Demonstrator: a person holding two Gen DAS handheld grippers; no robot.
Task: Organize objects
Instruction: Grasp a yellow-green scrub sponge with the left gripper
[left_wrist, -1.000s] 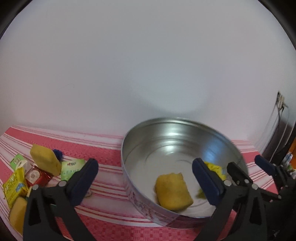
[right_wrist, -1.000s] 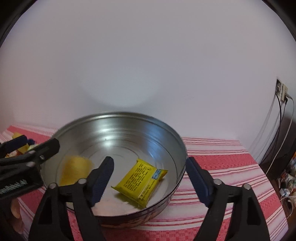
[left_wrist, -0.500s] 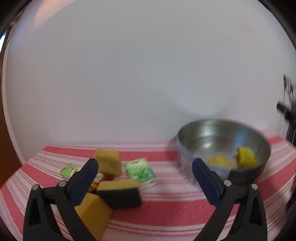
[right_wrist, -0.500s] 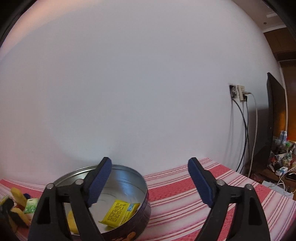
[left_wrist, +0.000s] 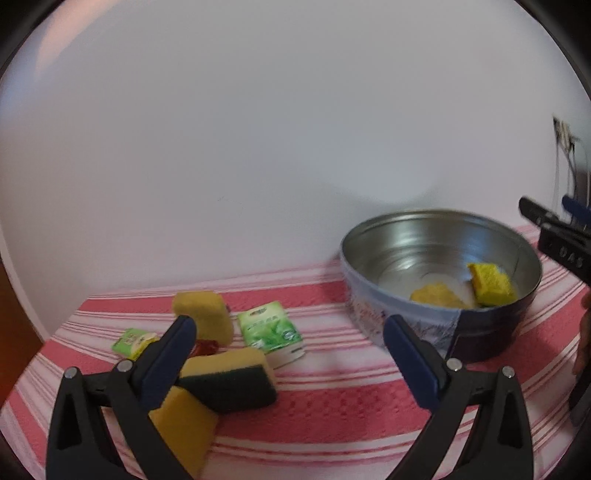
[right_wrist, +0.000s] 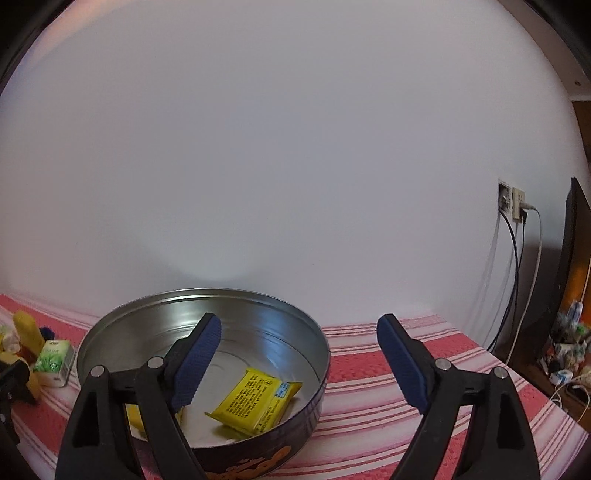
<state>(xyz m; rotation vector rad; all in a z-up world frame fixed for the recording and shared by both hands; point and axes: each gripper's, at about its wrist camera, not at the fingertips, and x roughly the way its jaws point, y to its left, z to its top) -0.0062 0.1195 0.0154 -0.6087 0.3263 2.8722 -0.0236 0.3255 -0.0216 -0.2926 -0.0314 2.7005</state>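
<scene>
A round, shallow metal tin (right_wrist: 258, 317) with a shiny silver inside sits on a red-and-white striped tablecloth (left_wrist: 332, 406) against a plain white wall (left_wrist: 295, 129). In the tin lie a flat yellow printed packet (right_wrist: 256, 397) and, to its left, a soft yellow sponge piece (left_wrist: 436, 295). The left gripper (left_wrist: 284, 363), its blue-padded jaws spread wide and holding nothing, hangs over the near left of the cloth, above a cluster of loose items well left of the tin: a yellow sponge with a dark green scouring side (left_wrist: 231, 380), a plain yellow sponge (left_wrist: 183, 424) nearest the camera, another yellow sponge standing on end (left_wrist: 205, 314) farther back, a green-and-white tissue pack (left_wrist: 271, 332), a small green sachet (left_wrist: 131, 339) and a red sachet (left_wrist: 205, 347) partly hidden. The right gripper (right_wrist: 295, 363), likewise spread apart and empty, hovers at the tin's near right rim. At far right, wall sockets with trailing cables (right_wrist: 511, 206) are in view.
</scene>
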